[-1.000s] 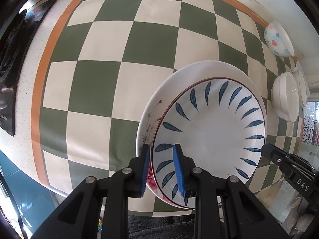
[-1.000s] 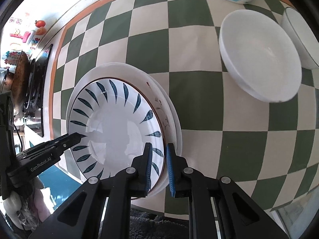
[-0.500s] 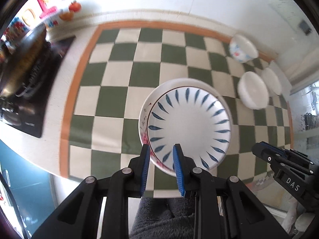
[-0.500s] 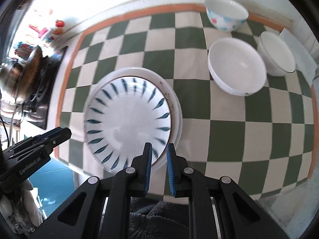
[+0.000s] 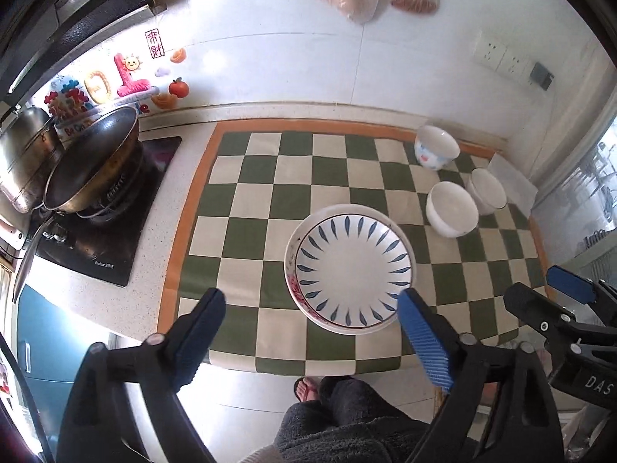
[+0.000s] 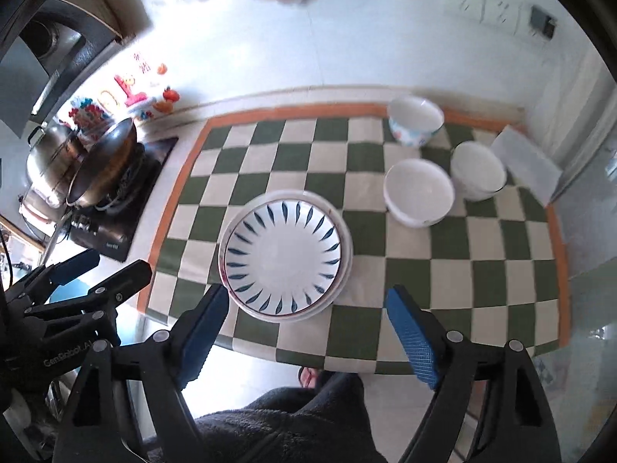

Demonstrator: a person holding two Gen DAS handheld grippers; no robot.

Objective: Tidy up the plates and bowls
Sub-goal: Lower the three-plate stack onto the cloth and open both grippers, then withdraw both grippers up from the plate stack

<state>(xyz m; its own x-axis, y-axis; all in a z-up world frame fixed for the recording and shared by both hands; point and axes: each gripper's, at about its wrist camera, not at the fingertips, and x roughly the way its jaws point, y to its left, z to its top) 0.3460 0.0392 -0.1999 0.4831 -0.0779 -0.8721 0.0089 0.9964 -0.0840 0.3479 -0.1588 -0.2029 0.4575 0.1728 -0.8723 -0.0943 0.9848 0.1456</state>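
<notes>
Blue ribbed pads on both claws, black frames. Left gripper [image 5: 308,310] spread wide, holding nothing, raised above the counter's front edge; right gripper [image 6: 308,308] same, jaws wide and empty. White lettering "DAS" on the right gripper's body where it shows in the left wrist view; "GenRobot.AI" printed on the left gripper's body in the right wrist view.

Between and just beyond each claw's fingertips: blue-leaf plate [image 5: 353,268] [image 6: 283,256], stacked on a larger white plate [image 5: 292,247] [image 6: 346,239] with red flower print on its rim. Neither claw touches the stack. Stack sits on the checkered mat [image 5: 250,208] [image 6: 370,189], green and cream squares with an orange border, near the mat's front edge, about mid-width.

Toward the mat's right side: white bowl [image 5: 451,209] [image 6: 418,192] near the stack, second white bowl [image 5: 486,191] [image 6: 478,171] just beside it at the right edge. Patterned bowl [image 5: 436,147] [image 6: 415,120] at the mat's back right corner.

Left of the mat: black stove [image 5: 104,231] [image 6: 115,216] with small white brand text, too small to read, wok [image 5: 90,166] [image 6: 102,162] on it, steel pot [image 5: 23,162] behind. Wall stickers [image 5: 115,81] above with red Chinese characters. Wall sockets [image 5: 501,56] at the upper right.
</notes>
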